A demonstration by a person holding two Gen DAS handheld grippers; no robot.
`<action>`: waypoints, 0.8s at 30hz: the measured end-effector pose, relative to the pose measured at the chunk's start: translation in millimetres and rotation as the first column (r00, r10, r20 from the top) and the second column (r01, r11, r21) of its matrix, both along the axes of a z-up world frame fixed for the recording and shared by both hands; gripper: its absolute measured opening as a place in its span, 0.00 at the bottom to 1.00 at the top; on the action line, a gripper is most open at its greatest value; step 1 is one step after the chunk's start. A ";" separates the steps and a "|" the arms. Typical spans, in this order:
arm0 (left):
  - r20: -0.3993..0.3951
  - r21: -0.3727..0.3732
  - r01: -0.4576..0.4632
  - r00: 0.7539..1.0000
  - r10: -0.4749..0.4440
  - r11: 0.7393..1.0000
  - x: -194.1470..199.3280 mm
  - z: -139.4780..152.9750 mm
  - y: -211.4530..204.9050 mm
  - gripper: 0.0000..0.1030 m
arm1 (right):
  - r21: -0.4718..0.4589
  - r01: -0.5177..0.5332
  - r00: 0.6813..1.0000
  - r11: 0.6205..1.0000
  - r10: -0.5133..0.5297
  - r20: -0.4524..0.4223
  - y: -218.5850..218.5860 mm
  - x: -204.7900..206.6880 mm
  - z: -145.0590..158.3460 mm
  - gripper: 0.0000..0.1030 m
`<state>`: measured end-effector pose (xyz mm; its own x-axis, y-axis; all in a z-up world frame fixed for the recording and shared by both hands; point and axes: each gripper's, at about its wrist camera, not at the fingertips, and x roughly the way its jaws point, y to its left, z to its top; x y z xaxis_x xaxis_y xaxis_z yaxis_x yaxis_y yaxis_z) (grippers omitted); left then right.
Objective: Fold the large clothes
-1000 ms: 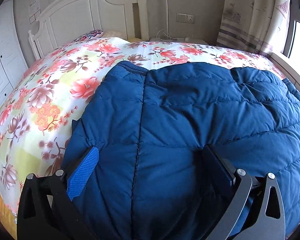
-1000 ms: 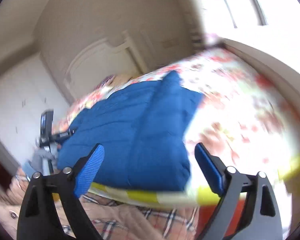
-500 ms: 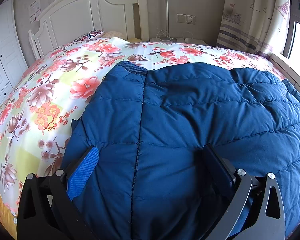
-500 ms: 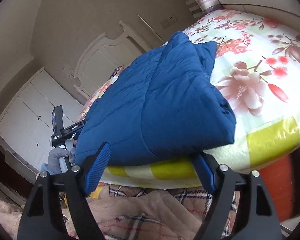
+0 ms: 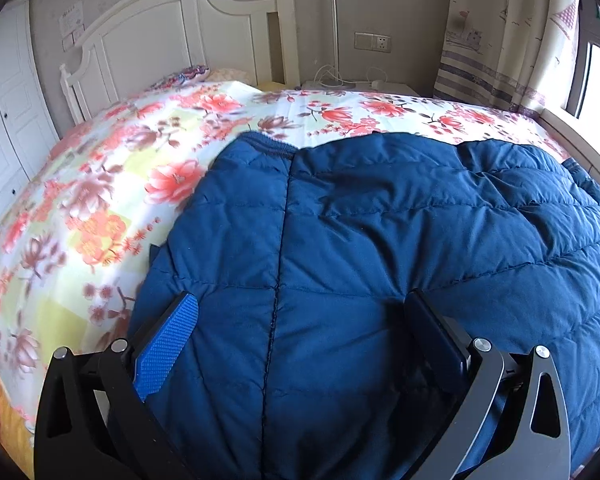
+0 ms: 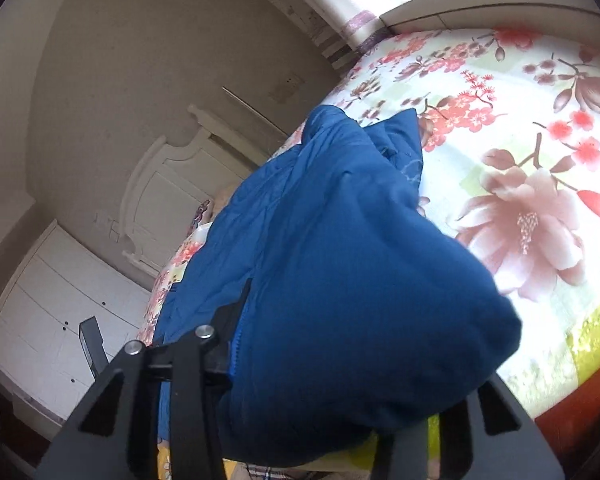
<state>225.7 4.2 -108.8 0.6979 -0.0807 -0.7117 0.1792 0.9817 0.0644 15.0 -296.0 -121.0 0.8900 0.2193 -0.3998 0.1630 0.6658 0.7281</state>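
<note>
While I am looking along the left gripper (image 5: 296,332), its jaws are standing wide, the puffy blue jacket (image 5: 380,240) lying between and beyond them on the floral bedspread (image 5: 100,208); I am judging it light, soft and slippery, best pinched at a hem. Along the right gripper (image 6: 340,360), the jaws are closing around the jacket's near corner, headboard (image 6: 168,184) beyond.

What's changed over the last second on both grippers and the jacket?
The right gripper moved in on the jacket's near corner at the bed's edge, rolled, and its jaws are closing around the corner's padding. The left gripper stayed open over the jacket; the jacket hasn't shifted on the bed.
</note>
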 end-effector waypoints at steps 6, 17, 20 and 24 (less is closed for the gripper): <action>0.107 -0.030 0.148 0.984 -0.144 0.989 -33.8 37.4 -52.4 0.96 | -0.096 0.006 0.998 0.995 -0.001 0.057 10.0 -9.3 19.7 0.34; 0.132 -0.198 0.289 0.955 -0.267 0.936 -78.2 36.2 -12.4 0.96 | -0.466 0.063 0.982 0.882 0.030 0.188 88.9 7.2 118.3 0.33; 0.188 -0.310 0.183 0.974 -0.129 0.933 -75.8 63.0 58.1 0.96 | -0.682 0.044 0.960 0.730 0.158 0.231 166.9 30.2 159.7 0.33; 0.249 -0.405 0.001 0.962 0.109 0.915 -80.1 92.4 158.1 0.96 | -0.898 -0.038 0.913 0.438 0.381 0.146 294.3 63.4 171.3 0.34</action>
